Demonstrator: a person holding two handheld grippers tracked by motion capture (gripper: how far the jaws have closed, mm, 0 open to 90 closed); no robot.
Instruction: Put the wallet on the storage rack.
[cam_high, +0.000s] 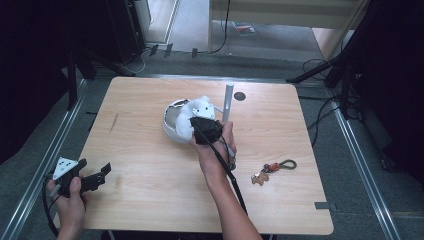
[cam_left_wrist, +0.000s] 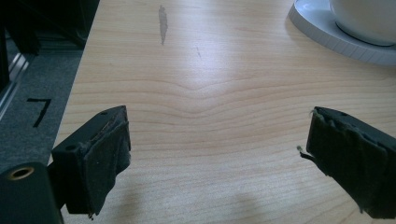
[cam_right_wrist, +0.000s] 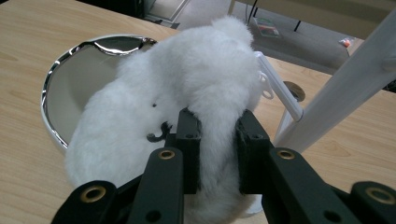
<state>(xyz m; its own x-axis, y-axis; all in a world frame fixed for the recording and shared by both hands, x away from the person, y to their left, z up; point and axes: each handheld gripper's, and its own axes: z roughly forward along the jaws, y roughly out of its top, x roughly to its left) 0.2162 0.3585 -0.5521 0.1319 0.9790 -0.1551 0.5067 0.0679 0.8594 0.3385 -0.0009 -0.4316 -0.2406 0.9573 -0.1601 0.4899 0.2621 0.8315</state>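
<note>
Right gripper (cam_right_wrist: 217, 140) clamped on fluffy white plush animal (cam_right_wrist: 187, 98), held over shiny round metal bowl (cam_right_wrist: 70, 79). Lower until the toy rests inside, then release (left gripper (cam_left_wrist: 217, 154) gapes, idle).

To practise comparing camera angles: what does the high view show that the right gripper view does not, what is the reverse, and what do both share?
High view alone: the left gripper with open jaws near the table's left edge, and a small keychain on the right. Right gripper view alone: the pads pinching the fur, and the bowl's shiny inside. Both: the right gripper shut on the white plush toy over the bowl, beside a white stand.
</note>
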